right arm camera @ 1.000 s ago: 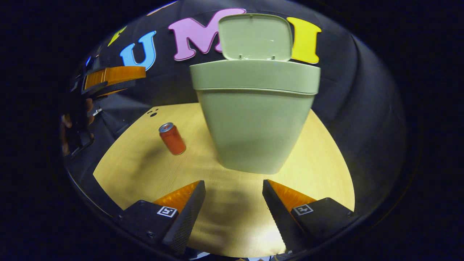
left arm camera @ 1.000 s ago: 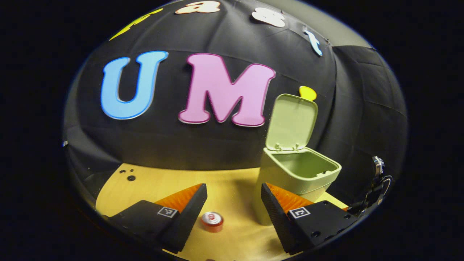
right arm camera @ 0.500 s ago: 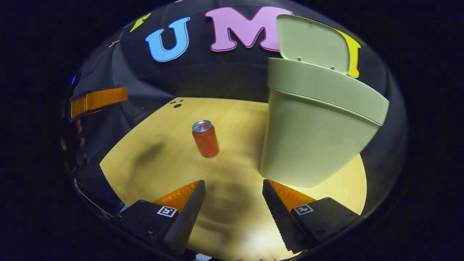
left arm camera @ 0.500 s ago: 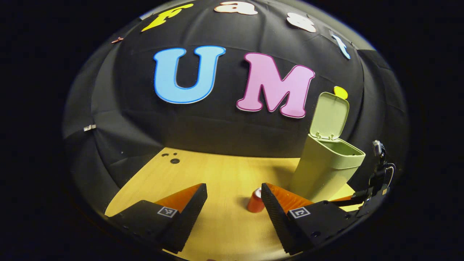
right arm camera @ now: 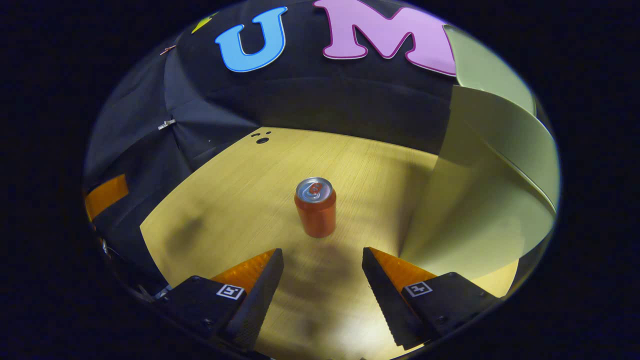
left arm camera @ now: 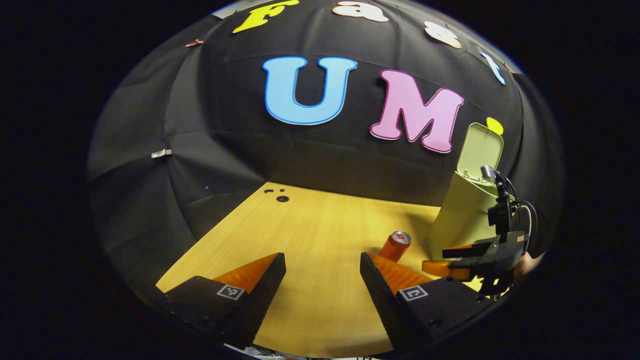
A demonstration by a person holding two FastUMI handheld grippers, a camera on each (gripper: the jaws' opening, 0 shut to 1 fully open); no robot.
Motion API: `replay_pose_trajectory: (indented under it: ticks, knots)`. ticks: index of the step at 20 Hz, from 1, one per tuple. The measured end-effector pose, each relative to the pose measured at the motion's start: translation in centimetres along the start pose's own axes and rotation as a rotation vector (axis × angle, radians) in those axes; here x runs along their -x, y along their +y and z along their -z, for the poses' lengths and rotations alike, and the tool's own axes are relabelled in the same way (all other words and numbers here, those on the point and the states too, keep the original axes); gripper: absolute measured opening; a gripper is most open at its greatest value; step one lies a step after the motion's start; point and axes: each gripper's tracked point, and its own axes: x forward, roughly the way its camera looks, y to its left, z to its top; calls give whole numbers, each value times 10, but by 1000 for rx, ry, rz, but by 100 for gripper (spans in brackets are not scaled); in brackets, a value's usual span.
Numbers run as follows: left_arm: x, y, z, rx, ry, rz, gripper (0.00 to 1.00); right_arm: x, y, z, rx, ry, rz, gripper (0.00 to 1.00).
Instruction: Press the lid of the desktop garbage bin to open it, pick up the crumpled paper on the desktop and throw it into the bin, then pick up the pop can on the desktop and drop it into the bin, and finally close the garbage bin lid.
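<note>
An orange pop can [right arm camera: 315, 207] stands upright on the wooden desktop [right arm camera: 235, 200], a short way ahead of my right gripper [right arm camera: 322, 277], which is open and holds nothing. The pale green bin [right arm camera: 480, 200] stands close at the right of the right gripper view, its lid [right arm camera: 485, 67] raised. In the left gripper view my left gripper [left arm camera: 322, 280] is open and empty over the desktop [left arm camera: 310, 225]. The can [left arm camera: 395, 245] stands beyond its right finger, beside the bin [left arm camera: 460, 215] with its lid [left arm camera: 481, 149] up. The right gripper [left arm camera: 440, 260] shows in front of the bin there.
A few small dark holes [right arm camera: 262, 139] mark the far left corner of the desktop, also seen as holes [left arm camera: 282, 198] in the left gripper view. Black cloth walls the booth behind the table. A finger of the left gripper [right arm camera: 106, 194] shows at the far left.
My right gripper has swung left from facing the bin to facing the can, which is now centred and closer. My left gripper has drawn back and turned left, away from can and bin.
</note>
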Motion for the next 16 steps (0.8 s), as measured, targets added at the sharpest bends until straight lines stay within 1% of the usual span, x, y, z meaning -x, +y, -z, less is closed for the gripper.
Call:
replay_pose_trajectory:
  ticks: [1,2,10,13,16]
  knots:
    - [3,8,3,3,6,-19,99,-7,2,-5,-2,-1,0,100]
    - [7,15,5,5,9,-37,96,-15,2,-11,3,-3,6,100]
    - [24,65,14,34,25,-166,96,-70,9,-31,-19,21,18,99]
    - [25,75,16,41,37,-191,96,-90,2,-26,-17,48,52,99]
    - [25,80,17,37,42,-206,96,-103,-3,-24,-4,51,77,99]
